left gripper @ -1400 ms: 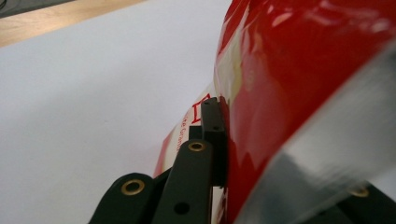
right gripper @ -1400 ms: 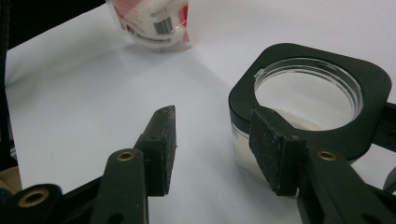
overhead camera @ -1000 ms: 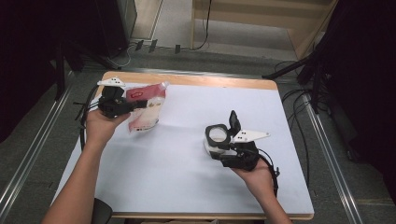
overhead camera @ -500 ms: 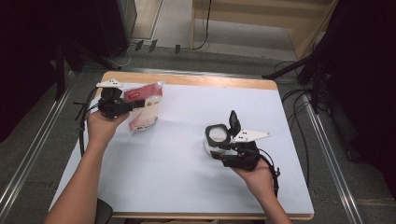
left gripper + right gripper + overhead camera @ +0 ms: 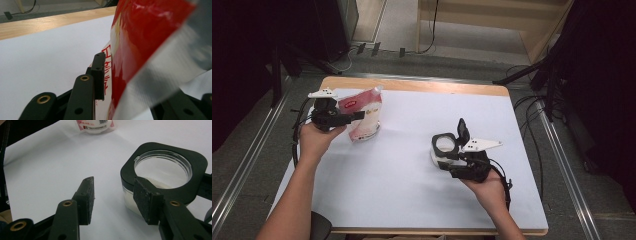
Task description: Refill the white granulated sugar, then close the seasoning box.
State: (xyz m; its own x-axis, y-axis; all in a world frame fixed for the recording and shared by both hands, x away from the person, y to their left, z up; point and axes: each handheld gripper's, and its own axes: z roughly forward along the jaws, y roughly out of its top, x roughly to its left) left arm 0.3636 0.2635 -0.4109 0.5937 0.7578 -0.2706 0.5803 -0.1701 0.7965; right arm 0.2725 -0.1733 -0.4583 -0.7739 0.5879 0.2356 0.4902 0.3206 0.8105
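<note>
A red and white pouch (image 5: 366, 119) stands at the table's far left, its base on the white surface. My left gripper (image 5: 355, 116) is shut on its upper part. In the left gripper view the red film and silver top strip of the pouch (image 5: 140, 50) sit between the jaws of the left gripper (image 5: 120, 82), hiding the right one. A clear container (image 5: 443, 146) with a black square collar and a raised flip lid (image 5: 462, 131) sits right of centre. My right gripper (image 5: 443, 162) is open beside it. The right gripper's (image 5: 113, 187) right pad (image 5: 146, 200) is close against the container (image 5: 162, 170).
The white table top (image 5: 412, 200) has a wooden edge (image 5: 422, 86) at the back. Cables and dark stands lie on the floor beyond and to the right. The pouch's base (image 5: 96, 125) shows far ahead in the right gripper view.
The left gripper and pouch have shifted slightly, and the pouch stands a little more upright. The right gripper and container have stayed put.
</note>
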